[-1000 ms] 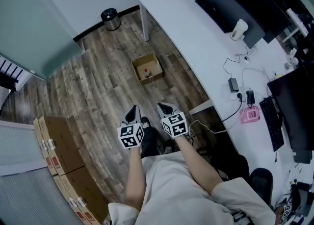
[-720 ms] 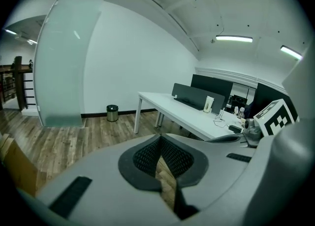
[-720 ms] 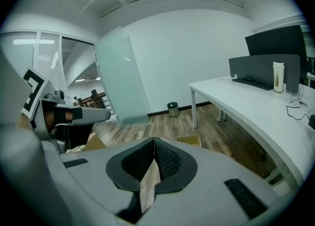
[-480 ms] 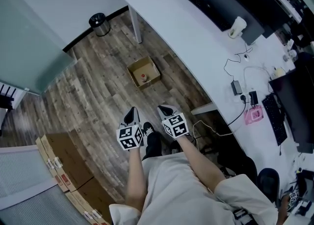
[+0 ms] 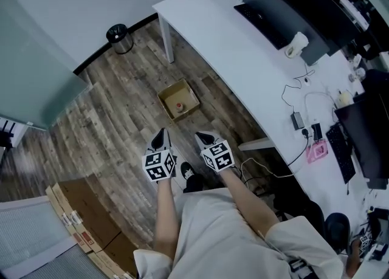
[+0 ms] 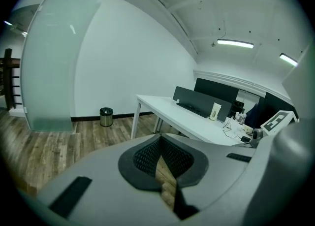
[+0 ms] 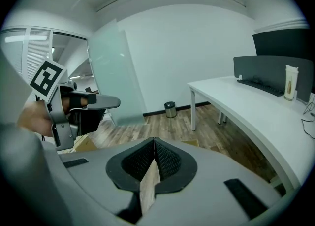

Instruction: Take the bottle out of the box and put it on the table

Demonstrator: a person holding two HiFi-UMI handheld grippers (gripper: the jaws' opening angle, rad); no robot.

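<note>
Held left tool (image 5: 161, 136) and right tool (image 5: 204, 137) clenched on nothing, side by side. Found bottle (image 5: 179, 107) inside the open box (image 5: 164, 98) on the floor (image 5: 115, 107), near the counter's (image 5: 243, 47) front edge.

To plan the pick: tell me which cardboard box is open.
The small box on the floor beside the white table: its top is open, a bottle inside. The larger boxes at the picture's lower left are shut.
</note>
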